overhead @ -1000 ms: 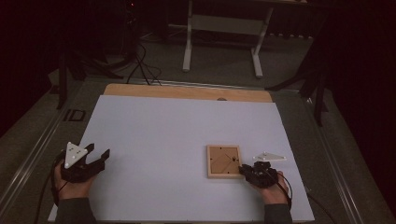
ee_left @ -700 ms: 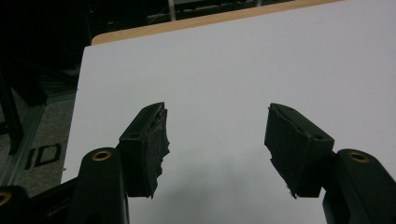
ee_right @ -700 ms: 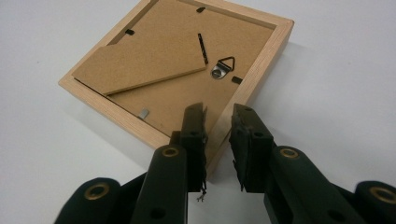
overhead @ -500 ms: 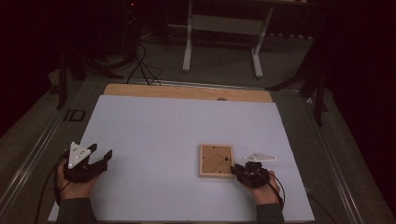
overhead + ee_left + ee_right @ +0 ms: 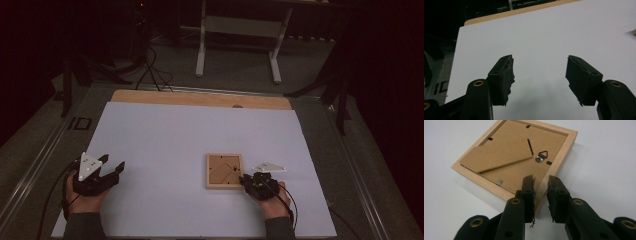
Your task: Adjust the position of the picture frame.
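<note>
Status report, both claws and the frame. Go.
Left claw open, idle over bare mat. Right claw straddling the wooden picture frame edge, grip unconfirmed. Frame lies face down. Nothing in the way.

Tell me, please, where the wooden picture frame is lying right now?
In the high view the picture frame lies face down on the white table, right of centre, with the right tool at its near right corner.
</note>
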A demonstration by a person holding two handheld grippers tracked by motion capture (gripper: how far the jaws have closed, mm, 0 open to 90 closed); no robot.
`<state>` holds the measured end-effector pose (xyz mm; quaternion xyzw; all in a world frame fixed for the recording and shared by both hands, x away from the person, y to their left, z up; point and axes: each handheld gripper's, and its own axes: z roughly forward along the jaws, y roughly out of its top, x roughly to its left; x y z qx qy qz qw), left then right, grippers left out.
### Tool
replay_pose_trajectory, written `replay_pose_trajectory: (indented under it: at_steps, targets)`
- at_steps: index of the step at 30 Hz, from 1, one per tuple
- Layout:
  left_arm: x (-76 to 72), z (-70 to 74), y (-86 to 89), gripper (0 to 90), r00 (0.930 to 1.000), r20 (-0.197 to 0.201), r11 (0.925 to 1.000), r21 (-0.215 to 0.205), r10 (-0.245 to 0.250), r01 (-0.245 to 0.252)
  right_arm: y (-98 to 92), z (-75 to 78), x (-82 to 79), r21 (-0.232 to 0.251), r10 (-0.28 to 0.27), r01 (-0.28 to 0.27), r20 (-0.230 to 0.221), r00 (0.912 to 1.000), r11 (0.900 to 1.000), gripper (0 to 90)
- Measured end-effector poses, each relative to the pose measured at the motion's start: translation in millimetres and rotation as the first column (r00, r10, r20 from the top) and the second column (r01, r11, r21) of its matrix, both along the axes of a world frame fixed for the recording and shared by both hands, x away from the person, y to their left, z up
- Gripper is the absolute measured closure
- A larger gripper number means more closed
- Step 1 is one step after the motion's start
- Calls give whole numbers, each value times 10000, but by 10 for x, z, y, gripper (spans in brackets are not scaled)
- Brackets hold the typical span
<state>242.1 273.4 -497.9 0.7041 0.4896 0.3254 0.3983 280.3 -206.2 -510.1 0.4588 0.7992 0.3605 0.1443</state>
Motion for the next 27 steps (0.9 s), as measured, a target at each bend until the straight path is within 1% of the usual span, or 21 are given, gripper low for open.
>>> replay_pose_trajectory:
  at_steps: [8, 11, 14, 18, 21, 25, 27]
  targets:
    - [0, 3, -71, 389, 9997, -21, 9996, -110, -263, 263, 110, -8, 13, 33, -10, 10, 64, 10000, 10000, 756]
    - [3, 3, -100, 390, 9992, -31, 9989, -220, -403, 402, 136, -11, 17, 49, 2, -2, 76, 10000, 10000, 756]
    - [5, 1, -150, 394, 9982, -65, 9980, -220, -602, 600, 153, -12, 20, 70, -1, 1, 73, 10000, 10000, 756]
    - [7, 2, -224, 403, 9961, -99, 9960, -159, -879, 878, 182, -15, 25, 87, 24, -25, 83, 10000, 10000, 756]
    - [7, 7, -264, 417, 9937, -116, 9932, -337, -1118, 1113, 202, -16, 28, 97, 37, -38, 88, 10000, 9999, 755]
    - [8, 7, -310, 428, 9910, -188, 9906, -362, -1324, 1317, 220, -16, 40, 85, 116, -117, 94, 9999, 9999, 755]
    - [9, 5, -330, 437, 9895, -213, 9889, -447, -1426, 1416, 233, -16, 43, 89, 113, -114, 92, 9999, 9999, 755]
